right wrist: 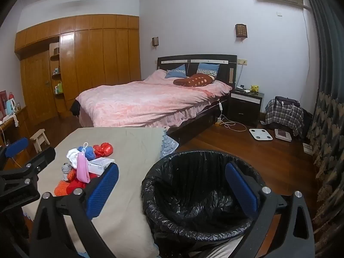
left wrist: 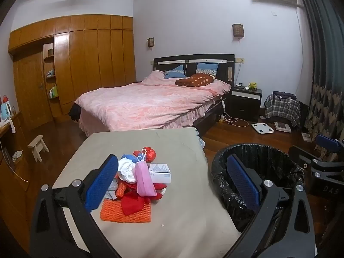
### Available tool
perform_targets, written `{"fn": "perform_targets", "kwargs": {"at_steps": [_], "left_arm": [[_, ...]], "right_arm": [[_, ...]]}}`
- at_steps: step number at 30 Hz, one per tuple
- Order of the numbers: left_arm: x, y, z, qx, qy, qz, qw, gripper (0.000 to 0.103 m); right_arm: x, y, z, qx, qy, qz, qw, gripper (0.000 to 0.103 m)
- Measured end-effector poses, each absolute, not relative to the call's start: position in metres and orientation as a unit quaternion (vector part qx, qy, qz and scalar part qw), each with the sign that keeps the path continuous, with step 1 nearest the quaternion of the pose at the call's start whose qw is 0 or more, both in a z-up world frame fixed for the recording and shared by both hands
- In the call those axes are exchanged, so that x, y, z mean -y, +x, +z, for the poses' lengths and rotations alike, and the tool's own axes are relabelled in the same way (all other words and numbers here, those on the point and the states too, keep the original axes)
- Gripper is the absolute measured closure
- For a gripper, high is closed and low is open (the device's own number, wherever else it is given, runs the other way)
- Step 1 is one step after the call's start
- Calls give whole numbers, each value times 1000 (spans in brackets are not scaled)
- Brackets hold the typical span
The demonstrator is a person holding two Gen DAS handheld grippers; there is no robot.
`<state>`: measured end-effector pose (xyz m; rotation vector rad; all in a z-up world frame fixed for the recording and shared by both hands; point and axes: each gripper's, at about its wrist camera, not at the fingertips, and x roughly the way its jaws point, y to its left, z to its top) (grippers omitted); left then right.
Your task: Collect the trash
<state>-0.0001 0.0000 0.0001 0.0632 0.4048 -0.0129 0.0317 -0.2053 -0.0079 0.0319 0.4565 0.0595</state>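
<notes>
Left wrist cam first: the left gripper (left wrist: 172,182) has its blue pads spread wide with nothing between them. The trash pile (left wrist: 137,180) sits on the grey-covered table (left wrist: 182,219), just past the left fingertip and slightly right of it, not touching as far as I can see. It's a jumble: pink mask (left wrist: 145,180), white box (left wrist: 160,173), orange mesh pad (left wrist: 125,212), red crumpled bits. The black-lined bin (left wrist: 264,172) sits right of the table, behind the right finger.

Right wrist cam: the right gripper (right wrist: 172,189) is gaping open too, and empty. The bin (right wrist: 193,193) fills the gap between its fingers, lower and further off. The pile (right wrist: 86,167) lies left of the left finger, further away on the table (right wrist: 129,215). The other gripper pokes in at the far left edge.
</notes>
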Motion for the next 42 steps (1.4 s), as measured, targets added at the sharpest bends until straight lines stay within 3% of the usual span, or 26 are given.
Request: {"fn": "perform_targets", "kwargs": {"at_steps": [42], "left_arm": [[-1,1,-11,-207,35,-2,978,5]], "right_arm": [[208,33,-15,-226,21,24,974,6]]}}
